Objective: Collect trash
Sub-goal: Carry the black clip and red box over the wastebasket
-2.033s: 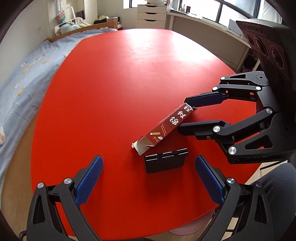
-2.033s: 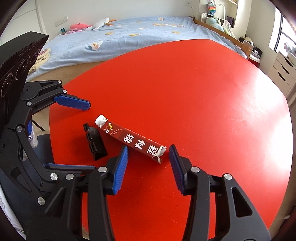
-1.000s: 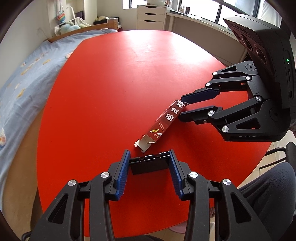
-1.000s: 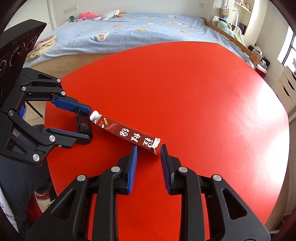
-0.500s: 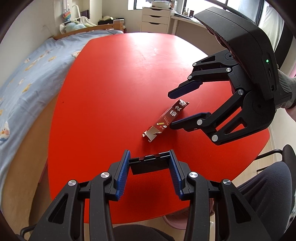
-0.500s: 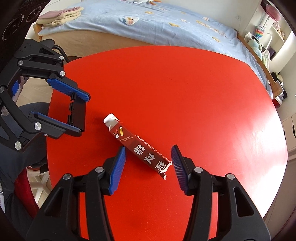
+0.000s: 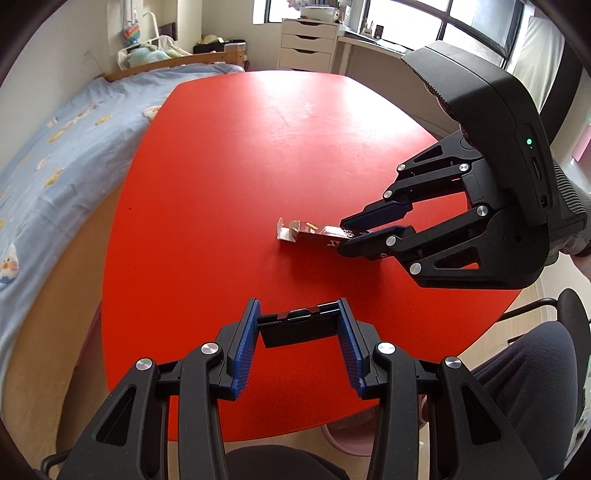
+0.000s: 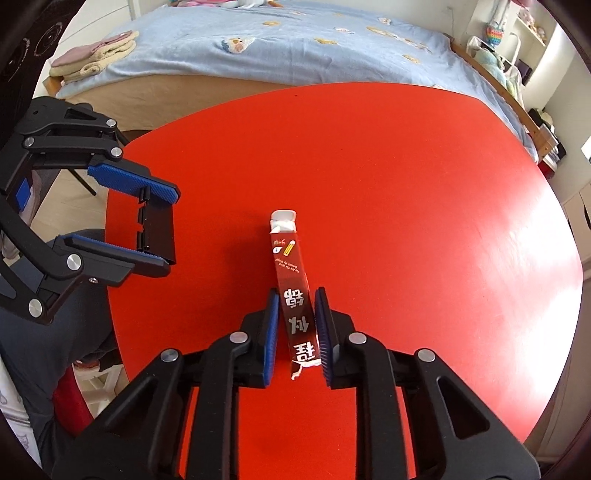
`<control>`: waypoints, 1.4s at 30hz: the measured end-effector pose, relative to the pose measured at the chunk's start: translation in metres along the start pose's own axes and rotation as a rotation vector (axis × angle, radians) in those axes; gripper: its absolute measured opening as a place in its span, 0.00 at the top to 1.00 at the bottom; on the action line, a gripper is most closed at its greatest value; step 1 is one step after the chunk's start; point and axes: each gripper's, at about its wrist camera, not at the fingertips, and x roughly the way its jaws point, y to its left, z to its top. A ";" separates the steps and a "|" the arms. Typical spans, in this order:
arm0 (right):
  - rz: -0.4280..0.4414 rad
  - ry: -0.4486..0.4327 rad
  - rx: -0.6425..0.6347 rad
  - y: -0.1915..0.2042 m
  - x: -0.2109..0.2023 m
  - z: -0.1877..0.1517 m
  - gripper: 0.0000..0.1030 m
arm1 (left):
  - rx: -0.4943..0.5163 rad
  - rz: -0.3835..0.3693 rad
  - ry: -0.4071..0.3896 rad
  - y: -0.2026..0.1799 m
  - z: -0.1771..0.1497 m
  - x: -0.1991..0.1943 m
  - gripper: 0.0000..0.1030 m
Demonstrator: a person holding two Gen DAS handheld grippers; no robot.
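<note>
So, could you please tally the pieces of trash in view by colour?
Dark red: 1, the carton, in the right gripper.
Black: 1, the clip-like piece, in the left gripper.
Total: 2

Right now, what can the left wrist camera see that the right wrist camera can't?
Only the left wrist view shows the white drawer unit and windows. Only the right wrist view shows folded towels on the bed and the printing on top of the dark red carton. Both show the red table, the carton in the right gripper, and the black clip in the left gripper.
</note>
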 end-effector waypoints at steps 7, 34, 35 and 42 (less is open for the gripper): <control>-0.015 -0.035 0.192 -0.010 -0.018 -0.027 0.86 | 0.034 -0.026 -0.008 -0.013 0.004 -0.004 0.61; -0.176 -0.238 0.551 0.090 -0.167 -0.143 0.86 | 0.194 -0.158 -0.041 -0.079 -0.035 -0.074 0.60; -0.174 -0.234 0.557 0.094 -0.167 -0.147 0.86 | 0.199 -0.162 -0.039 -0.081 -0.039 -0.076 0.60; -0.152 -0.188 0.577 0.121 -0.157 -0.173 0.86 | 0.215 -0.186 -0.016 -0.091 -0.056 -0.077 0.60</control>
